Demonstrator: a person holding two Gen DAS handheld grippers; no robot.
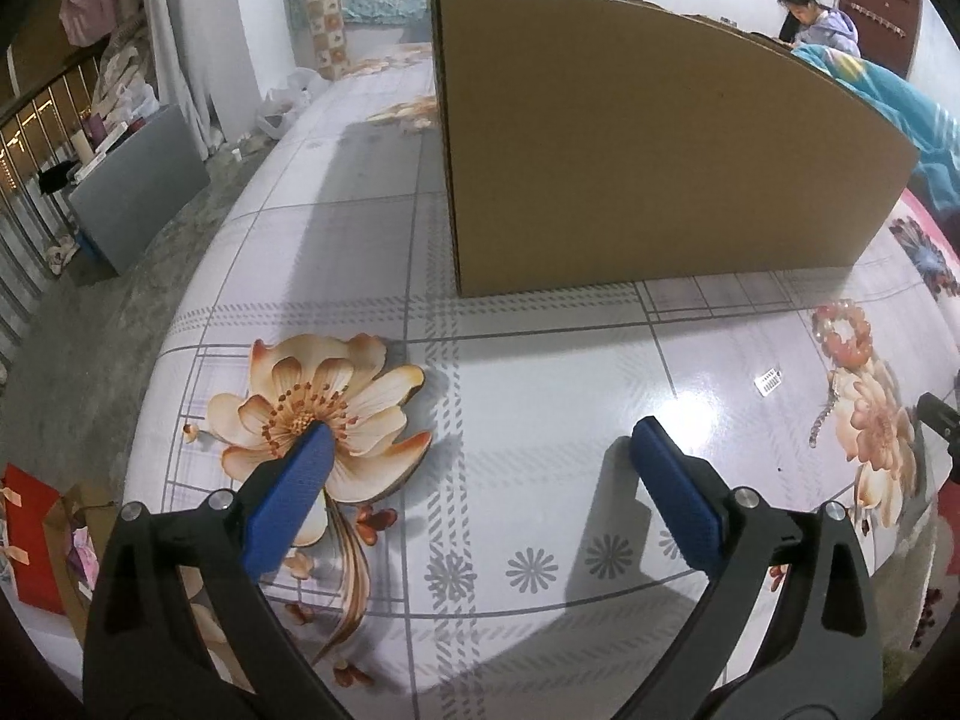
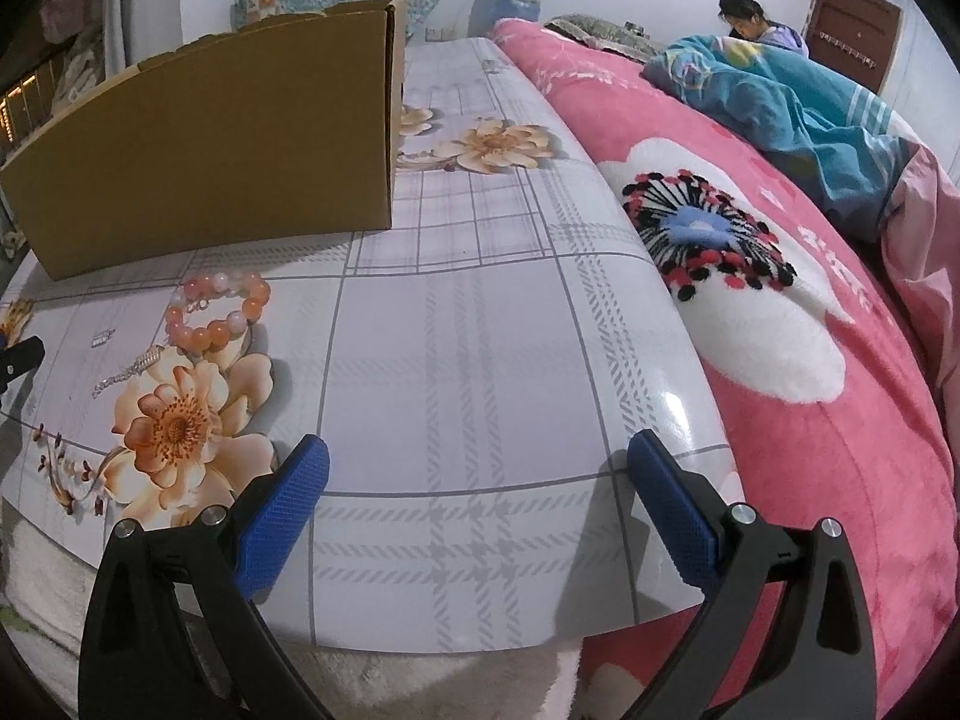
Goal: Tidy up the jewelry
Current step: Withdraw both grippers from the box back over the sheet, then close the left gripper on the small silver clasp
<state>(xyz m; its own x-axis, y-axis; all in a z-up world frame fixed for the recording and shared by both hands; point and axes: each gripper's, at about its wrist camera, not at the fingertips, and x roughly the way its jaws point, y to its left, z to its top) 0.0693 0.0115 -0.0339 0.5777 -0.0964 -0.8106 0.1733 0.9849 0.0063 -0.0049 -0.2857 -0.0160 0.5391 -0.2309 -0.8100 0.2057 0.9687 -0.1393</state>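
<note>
A: Judging from what is laid out, little of the sorting appears to have been done. The bead bracelet (image 2: 217, 312) is seen lying loose on the tablecloth (image 2: 456, 360), well ahead of the right gripper (image 2: 478, 477) and off to the left of its left finger, with a thin chain (image 2: 127, 373) just beside it

B: And is anything held?

A: Nothing is held. The right gripper's blue pads (image 2: 282, 516) are spread wide with only bare cloth between them. The left gripper (image 1: 480, 468) is likewise spread to its widest, empty; from its view the same bracelet (image 1: 843, 333) is found far to the right of its right finger, and the chain (image 1: 823, 417) below that

B: Has anything been put in the cardboard box (image 2: 204, 150)?

A: That cannot be told; its inside is hidden from both views. It stands beyond the fingertips, past the jewelry

B: So what is left?

A: Both pieces are presumably still to be picked up and placed; a small tag (image 1: 768, 380) is also left on the cloth
</note>
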